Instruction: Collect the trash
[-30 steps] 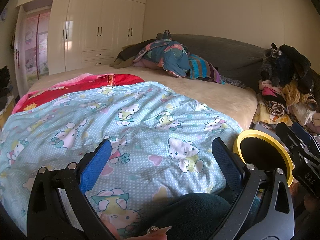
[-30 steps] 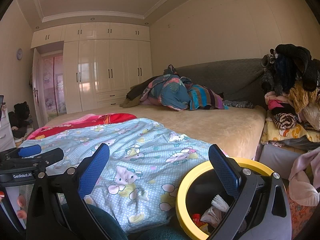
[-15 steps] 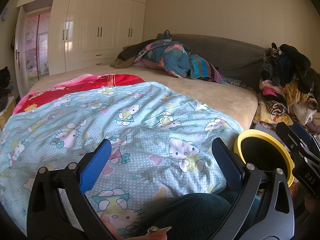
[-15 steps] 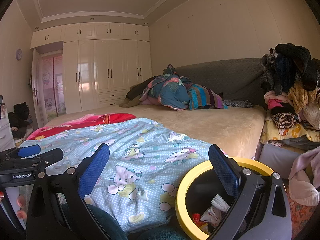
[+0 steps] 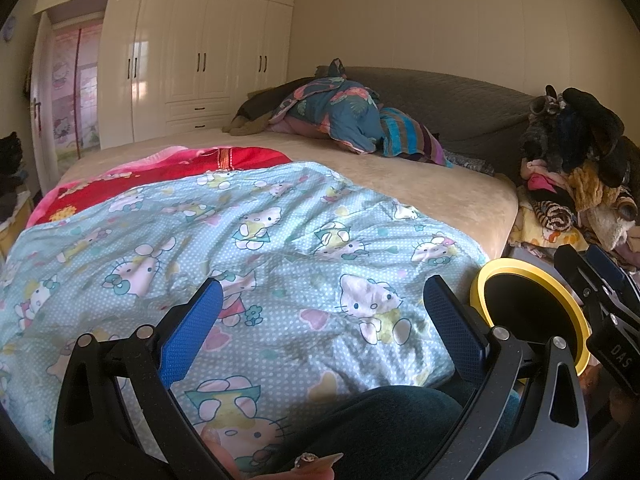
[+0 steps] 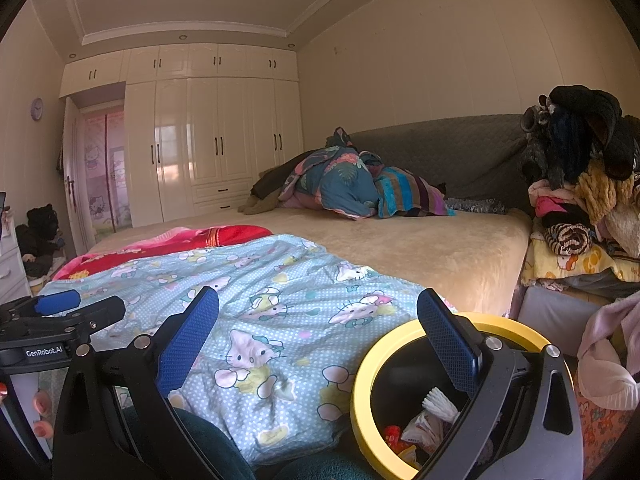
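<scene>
Yellow-rimmed bin [image 6: 362, 384] sits beside my right gripper [image 6: 318, 334], both it and left gripper [image 5: 322, 314] spread empty; a careless swing could tip it.

You can read "GenRobot.AI" in white on the black body of the left gripper [image 6: 48, 312], seen at the left edge of the right wrist view. In the left wrist view, the letters "DAS" stand on the right gripper [image 5: 600, 280] at the right edge.
</scene>
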Available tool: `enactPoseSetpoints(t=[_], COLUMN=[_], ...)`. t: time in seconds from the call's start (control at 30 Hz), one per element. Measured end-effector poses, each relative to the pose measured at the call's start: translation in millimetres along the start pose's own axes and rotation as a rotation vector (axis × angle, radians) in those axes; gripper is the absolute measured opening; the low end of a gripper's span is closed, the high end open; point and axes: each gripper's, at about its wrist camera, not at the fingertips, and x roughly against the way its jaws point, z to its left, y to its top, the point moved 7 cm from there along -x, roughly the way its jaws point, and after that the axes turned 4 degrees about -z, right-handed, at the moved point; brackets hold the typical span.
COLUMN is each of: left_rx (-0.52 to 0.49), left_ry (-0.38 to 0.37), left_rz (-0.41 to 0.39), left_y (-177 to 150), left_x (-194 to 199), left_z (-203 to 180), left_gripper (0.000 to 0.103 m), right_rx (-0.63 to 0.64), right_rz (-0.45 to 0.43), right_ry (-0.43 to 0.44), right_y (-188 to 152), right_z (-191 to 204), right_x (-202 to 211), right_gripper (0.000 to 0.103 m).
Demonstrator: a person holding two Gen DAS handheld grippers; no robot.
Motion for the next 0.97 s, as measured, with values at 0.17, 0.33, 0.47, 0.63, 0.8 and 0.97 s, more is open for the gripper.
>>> enactPoseSetpoints(t=[0.17, 0.33, 0.47, 0.63, 0.8, 0.97], left_rx=[0.004, 0.025, 0.057, 0.158, 0.284, 0.398], left_ry=[0.001, 0.017, 0.021, 0.117, 0.37, 0.756], left_rz=[0.002, 0.021, 0.027, 0.03, 0.044, 0.209], left_y=[0, -4, -3, 3, -6, -61], left_x=[-1, -3, -4, -6, 12, 41], left_z=[2, 8, 14, 66, 194, 364], left_gripper=[0.092, 0.092, 0.092, 0.092, 0.092, 0.092], right_rx=[0.001, 0.033, 0.045, 0.038, 0.053, 0.197], right_rz=[0.002, 0.008, 0.025, 0.054, 0.227, 0.567], right_ry=[0.0, 0.011, 0.055, 0.18, 0.377, 0.539], right_y=[-2, -4, 3, 30, 19, -65], right_z=[0, 7, 25, 86, 206, 367], right_x=[0, 0, -7, -27, -70, -124], right_gripper=[0.097, 0.097, 0.097, 0.097, 0.097, 0.097])
